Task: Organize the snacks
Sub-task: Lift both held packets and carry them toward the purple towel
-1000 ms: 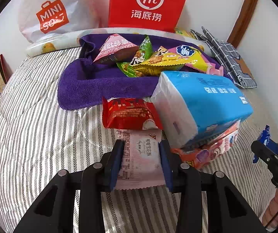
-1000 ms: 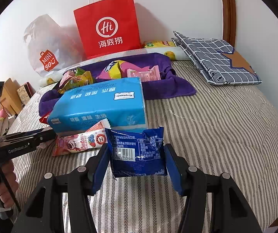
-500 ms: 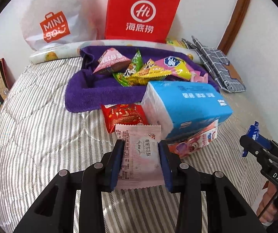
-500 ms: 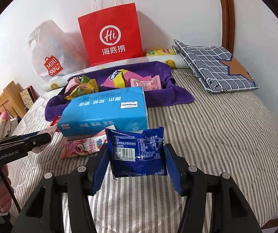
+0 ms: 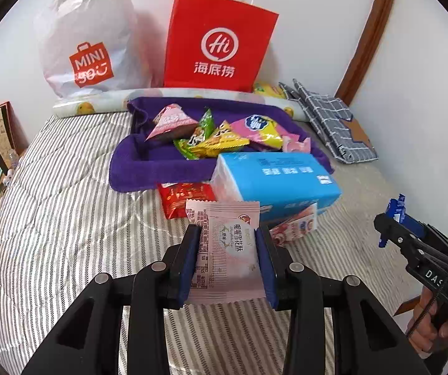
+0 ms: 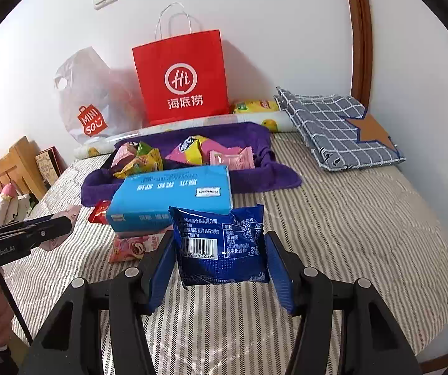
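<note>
My left gripper (image 5: 227, 243) is shut on a pale pink snack packet (image 5: 227, 250), held above the striped bed. My right gripper (image 6: 220, 247) is shut on a dark blue snack packet (image 6: 220, 247), also lifted off the bed; it shows at the right edge of the left wrist view (image 5: 392, 222). A purple towel (image 5: 136, 168) at the back holds several snack packets (image 5: 211, 137). In front of it lies a blue tissue pack (image 5: 274, 181), with a red packet (image 5: 186, 197) on one side and a pink packet (image 5: 295, 228) tucked under its near edge.
A red paper bag (image 5: 217, 43) and a white plastic bag (image 5: 86, 47) lean on the wall behind the towel. A folded checked cloth (image 6: 339, 125) lies at the back right. The striped bedspread (image 6: 364, 218) stretches out to the right. Wooden furniture (image 6: 14, 162) stands at the left.
Both grippers have risen and drawn back from the pile with their packets; the tissue pack and towel look smaller and more of the wall and bags shows.
</note>
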`<state>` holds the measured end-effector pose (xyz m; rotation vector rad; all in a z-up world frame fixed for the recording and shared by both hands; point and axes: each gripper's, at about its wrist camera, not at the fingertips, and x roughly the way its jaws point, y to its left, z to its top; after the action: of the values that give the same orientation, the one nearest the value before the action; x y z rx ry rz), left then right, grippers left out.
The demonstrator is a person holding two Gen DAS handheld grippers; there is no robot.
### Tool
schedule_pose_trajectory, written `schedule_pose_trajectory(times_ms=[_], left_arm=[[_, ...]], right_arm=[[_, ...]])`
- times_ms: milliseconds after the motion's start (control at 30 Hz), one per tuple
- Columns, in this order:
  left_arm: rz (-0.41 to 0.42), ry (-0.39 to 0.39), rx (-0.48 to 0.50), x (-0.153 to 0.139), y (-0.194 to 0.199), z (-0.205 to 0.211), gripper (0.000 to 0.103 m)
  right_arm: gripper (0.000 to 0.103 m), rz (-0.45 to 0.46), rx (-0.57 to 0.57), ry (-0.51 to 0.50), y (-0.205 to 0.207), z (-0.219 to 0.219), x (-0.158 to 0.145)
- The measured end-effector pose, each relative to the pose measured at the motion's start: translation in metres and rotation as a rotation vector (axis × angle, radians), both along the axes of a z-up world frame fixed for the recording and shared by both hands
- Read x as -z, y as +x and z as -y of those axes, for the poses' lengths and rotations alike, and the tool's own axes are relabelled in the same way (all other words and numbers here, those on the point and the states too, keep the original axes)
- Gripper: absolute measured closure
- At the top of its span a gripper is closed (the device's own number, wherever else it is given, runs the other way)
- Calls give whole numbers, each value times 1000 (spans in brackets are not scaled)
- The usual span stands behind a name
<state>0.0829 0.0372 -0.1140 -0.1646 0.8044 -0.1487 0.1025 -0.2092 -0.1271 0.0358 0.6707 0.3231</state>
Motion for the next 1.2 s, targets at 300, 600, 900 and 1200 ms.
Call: schedule_pose_trajectory(times_ms=[300,600,900,1200], left_arm=[[27,-10,14,-11,-2,9,66],[24,-29,24,-11,5,12,66],[19,-35,32,-8,11,15,66],[10,-38,42,-5,18,20,66]], right_arm=[[49,43,-8,-12,2,-1,-14],[49,57,-17,-10,8,-3,-17],[49,69,-12,-2,12,0,-21],[49,69,-10,5,17,2,-21]])
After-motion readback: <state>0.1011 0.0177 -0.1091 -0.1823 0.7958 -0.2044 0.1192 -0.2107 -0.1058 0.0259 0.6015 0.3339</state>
